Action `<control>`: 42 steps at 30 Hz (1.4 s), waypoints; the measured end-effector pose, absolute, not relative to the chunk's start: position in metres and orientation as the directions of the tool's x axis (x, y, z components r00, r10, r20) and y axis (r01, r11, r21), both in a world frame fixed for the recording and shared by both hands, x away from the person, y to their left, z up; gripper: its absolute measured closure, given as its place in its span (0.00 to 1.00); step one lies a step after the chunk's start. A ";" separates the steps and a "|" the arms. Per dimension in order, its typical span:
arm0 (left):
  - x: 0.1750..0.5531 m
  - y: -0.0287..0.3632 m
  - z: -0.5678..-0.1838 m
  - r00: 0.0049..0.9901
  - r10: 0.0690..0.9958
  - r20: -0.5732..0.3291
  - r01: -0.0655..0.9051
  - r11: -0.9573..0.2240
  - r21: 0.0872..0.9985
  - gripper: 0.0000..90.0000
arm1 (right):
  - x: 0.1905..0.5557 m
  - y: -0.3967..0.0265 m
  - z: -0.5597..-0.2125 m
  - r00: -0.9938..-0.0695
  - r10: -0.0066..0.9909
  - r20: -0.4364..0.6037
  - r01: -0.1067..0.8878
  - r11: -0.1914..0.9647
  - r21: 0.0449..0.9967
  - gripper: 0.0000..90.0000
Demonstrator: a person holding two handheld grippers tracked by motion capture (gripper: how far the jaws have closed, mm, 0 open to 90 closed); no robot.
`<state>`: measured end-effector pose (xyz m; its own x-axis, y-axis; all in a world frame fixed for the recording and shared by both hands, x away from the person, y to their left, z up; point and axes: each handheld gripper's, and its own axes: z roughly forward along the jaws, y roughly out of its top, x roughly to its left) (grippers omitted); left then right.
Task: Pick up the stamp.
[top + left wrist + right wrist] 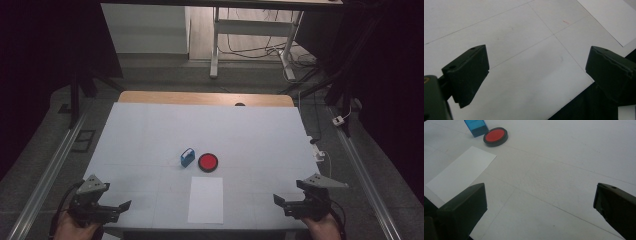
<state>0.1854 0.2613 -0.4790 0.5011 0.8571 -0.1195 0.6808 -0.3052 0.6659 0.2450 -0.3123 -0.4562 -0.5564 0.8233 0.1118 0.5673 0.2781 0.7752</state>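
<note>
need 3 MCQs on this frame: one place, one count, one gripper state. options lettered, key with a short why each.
1. Where does the round red pad in a black rim lie relative to the small blue translucent box, seen from the high view?
A. directly left of it
B. directly right of it
C. on top of it

2. How many white paper sheets lie on the white table?
A. one
B. two
C. three

3. What state is the right gripper in?
A. shut on the box
B. shut on the sheet
C. open, holding nothing

Key: 1 B, the pad sits just right of the box in the high view. 2 A, a single sheet lies near the front edge. 3 C, its jaws stand wide apart over bare table in the right gripper view.
</note>
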 end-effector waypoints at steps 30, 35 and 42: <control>0.186 0.262 -0.480 0.505 0.851 -0.145 0.702 -0.307 0.643 0.03 | 0.245 -0.303 -0.456 -0.607 0.793 0.060 0.540 0.356 0.763 0.00; 0.188 0.259 -0.481 0.516 0.846 -0.134 0.706 -0.331 0.626 0.03 | 0.244 -0.302 -0.456 -0.619 0.783 0.061 0.535 0.363 0.763 0.00; 0.188 0.262 -0.479 0.516 0.843 -0.151 0.697 -0.311 0.647 0.00 | 0.245 -0.302 -0.456 -0.621 0.781 0.067 0.537 0.363 0.761 0.00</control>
<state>0.1877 0.2622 -0.4790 0.5159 0.8433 -0.1508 0.6966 -0.3106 0.6467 0.2448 -0.3024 -0.4565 -0.6213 0.7807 0.0669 0.5374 0.3625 0.7614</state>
